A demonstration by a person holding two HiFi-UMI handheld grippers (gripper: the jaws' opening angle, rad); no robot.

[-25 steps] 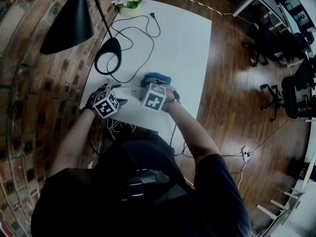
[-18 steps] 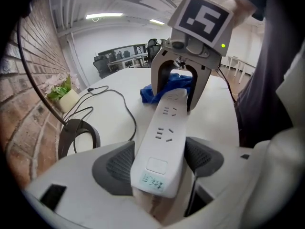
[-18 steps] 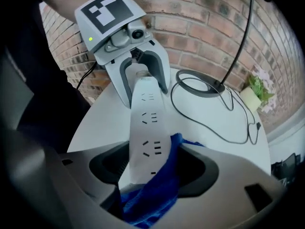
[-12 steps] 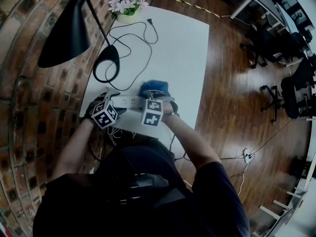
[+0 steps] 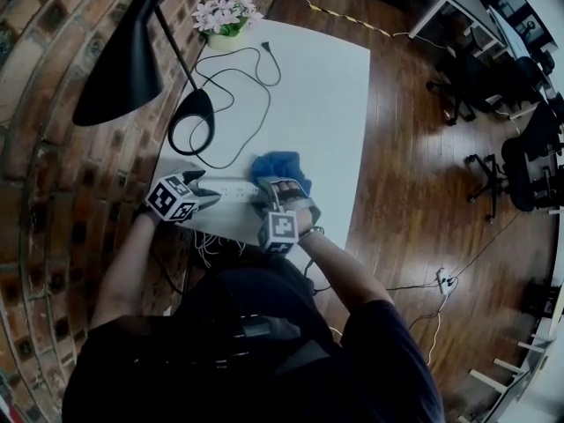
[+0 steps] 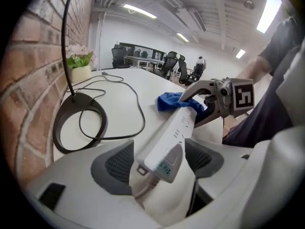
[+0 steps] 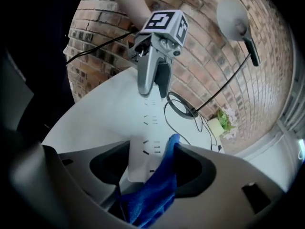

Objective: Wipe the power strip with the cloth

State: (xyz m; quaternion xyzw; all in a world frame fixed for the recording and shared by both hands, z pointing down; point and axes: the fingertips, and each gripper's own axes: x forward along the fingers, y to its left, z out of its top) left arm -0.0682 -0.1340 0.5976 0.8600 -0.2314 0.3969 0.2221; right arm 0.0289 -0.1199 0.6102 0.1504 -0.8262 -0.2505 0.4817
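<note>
Now your right tongs (image 5: 284, 192) have swung round and just narrowed, pinching the cloth (image 5: 280, 164) against the power strip (image 5: 231, 189) at its free end. Your left tongs (image 5: 208, 197) clamp its cord end near the bench (image 5: 326, 86) edge. Looks set for a stroke.

Brick wall (image 5: 53, 148), dark wooden floor (image 5: 423, 174), white table (image 5: 326, 86), black lamp (image 5: 119, 69), potted flowers (image 5: 225, 16), office chairs (image 5: 538, 148), ceiling strip lights (image 6: 140, 12)
</note>
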